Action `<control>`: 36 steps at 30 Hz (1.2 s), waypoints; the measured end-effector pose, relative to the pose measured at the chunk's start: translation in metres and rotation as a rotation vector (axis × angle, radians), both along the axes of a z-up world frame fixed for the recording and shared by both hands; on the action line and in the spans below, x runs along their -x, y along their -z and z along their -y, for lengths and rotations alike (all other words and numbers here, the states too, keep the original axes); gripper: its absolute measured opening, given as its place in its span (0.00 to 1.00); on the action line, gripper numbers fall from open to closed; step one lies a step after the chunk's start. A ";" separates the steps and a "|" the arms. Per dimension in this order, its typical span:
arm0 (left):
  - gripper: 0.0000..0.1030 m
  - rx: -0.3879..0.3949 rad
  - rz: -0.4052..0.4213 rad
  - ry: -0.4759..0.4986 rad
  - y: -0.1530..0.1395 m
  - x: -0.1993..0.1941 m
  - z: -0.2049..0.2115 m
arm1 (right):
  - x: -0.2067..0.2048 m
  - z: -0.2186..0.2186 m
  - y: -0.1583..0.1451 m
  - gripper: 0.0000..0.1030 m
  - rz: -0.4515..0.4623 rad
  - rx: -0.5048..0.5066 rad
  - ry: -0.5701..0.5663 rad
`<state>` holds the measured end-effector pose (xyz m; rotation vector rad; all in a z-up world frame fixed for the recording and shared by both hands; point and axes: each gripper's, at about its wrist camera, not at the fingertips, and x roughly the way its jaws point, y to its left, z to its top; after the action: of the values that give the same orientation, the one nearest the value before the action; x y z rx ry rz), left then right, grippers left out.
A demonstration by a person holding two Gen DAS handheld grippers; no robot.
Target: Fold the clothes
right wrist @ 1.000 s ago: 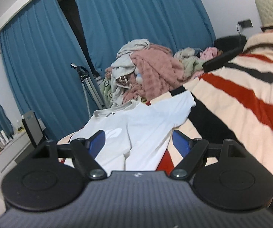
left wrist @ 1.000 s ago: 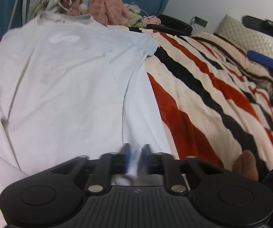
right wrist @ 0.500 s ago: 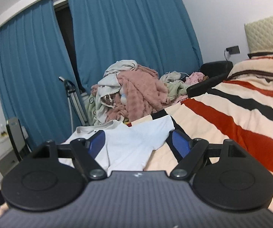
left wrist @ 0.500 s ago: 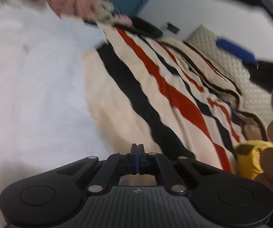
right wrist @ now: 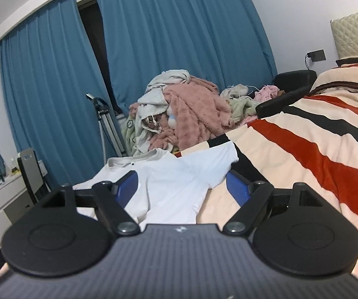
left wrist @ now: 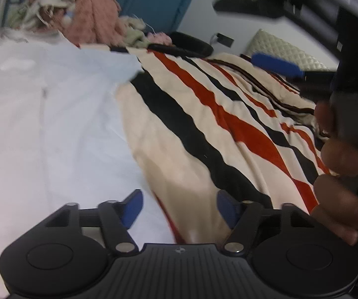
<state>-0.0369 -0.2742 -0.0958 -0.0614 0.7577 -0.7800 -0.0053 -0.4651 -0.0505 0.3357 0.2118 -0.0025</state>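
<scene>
A white short-sleeved shirt (left wrist: 54,114) lies spread flat on the striped blanket (left wrist: 216,124), collar at the far end. My left gripper (left wrist: 179,208) hovers open over the shirt's right hem edge, nothing between its blue fingers. In the right wrist view the same shirt (right wrist: 169,182) lies ahead, collar up and one sleeve out to the right. My right gripper (right wrist: 182,186) stands open above its near part, holding nothing. The right gripper's blue fingertip (left wrist: 276,64) and the hand (left wrist: 340,169) holding it show at the right of the left wrist view.
A heap of pink and beige clothes (right wrist: 186,122) is piled beyond the shirt, before blue curtains (right wrist: 179,49). A black chair (right wrist: 293,84) stands by the bed. A desk and monitor (right wrist: 29,172) sit at the left. The blanket runs on to the right.
My left gripper was shut on the shirt's hem, drew it to the right, then opened and let go. The right gripper stayed open while its view lifted and drew back.
</scene>
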 end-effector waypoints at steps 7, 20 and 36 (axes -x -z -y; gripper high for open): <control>0.81 -0.049 0.154 -0.156 -0.054 -0.012 -0.064 | 0.001 -0.004 -0.001 0.77 0.023 0.007 -0.027; 0.97 -0.030 0.292 -0.438 -0.101 -0.036 -0.180 | -0.007 -0.052 0.005 0.77 -0.038 0.089 -0.119; 0.99 -0.021 0.285 -0.518 -0.105 -0.028 -0.210 | -0.020 -0.087 0.017 0.77 -0.114 0.147 -0.166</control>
<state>-0.0086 -0.0645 0.0093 -0.1193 0.4479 -0.2771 0.0151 -0.3779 -0.0677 0.1708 0.3503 0.1268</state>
